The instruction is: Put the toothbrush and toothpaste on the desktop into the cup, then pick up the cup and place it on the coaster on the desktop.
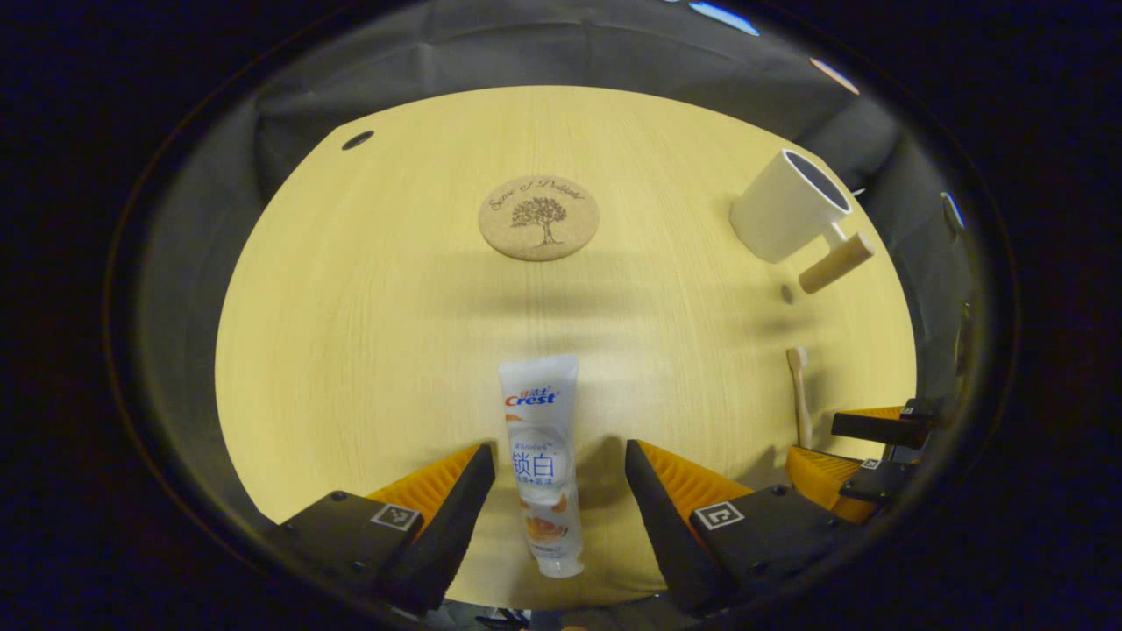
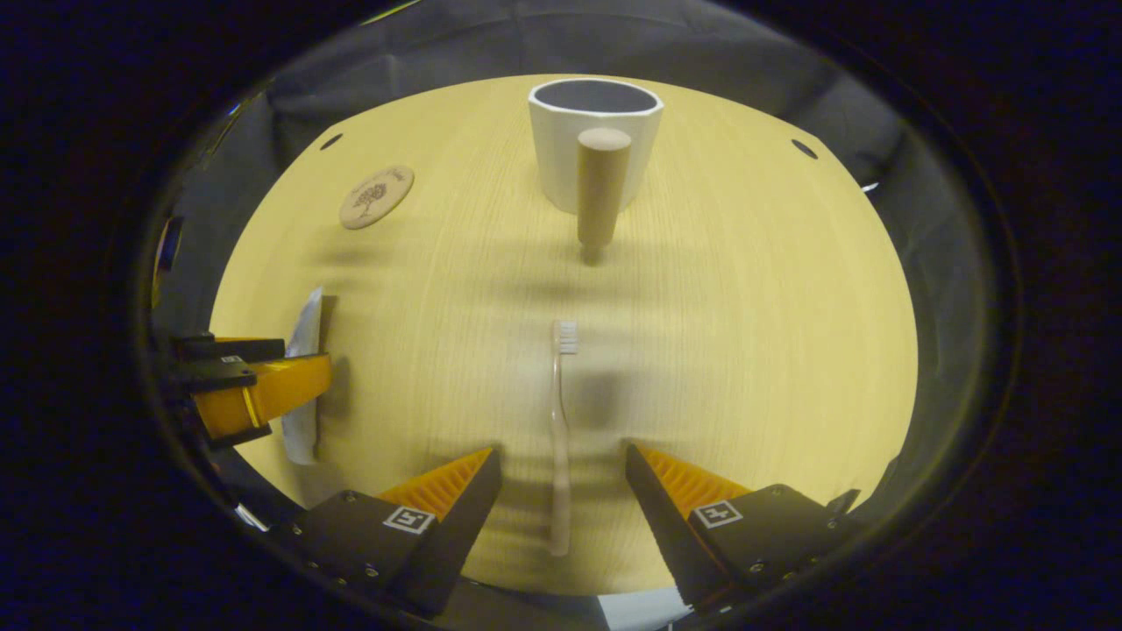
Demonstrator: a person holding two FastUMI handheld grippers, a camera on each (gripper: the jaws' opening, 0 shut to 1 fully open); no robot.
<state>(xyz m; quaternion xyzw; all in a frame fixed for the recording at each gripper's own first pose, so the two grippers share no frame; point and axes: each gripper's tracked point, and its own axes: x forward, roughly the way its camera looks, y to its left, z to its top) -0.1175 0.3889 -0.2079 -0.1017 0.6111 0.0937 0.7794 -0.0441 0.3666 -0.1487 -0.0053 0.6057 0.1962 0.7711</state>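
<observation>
Toothpaste (image 1: 543, 464) and toothbrush (image 2: 558, 438) both lie flat on the surface (image 1: 368, 350), each between a gripper's spread jaws, left gripper (image 1: 554, 491) and right gripper (image 2: 561, 491), ungrasped, so I judge nothing done: cup (image 2: 596, 140) empty, well apart from coaster (image 1: 538, 217).

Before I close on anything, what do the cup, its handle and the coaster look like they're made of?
Cup: looks like matte white ceramic, with a dark inside; plastic is possible. Its handle: a plain wooden peg, pale tan and unglazed. Coaster: probably cork, speckled tan with a dark tree print.
</observation>
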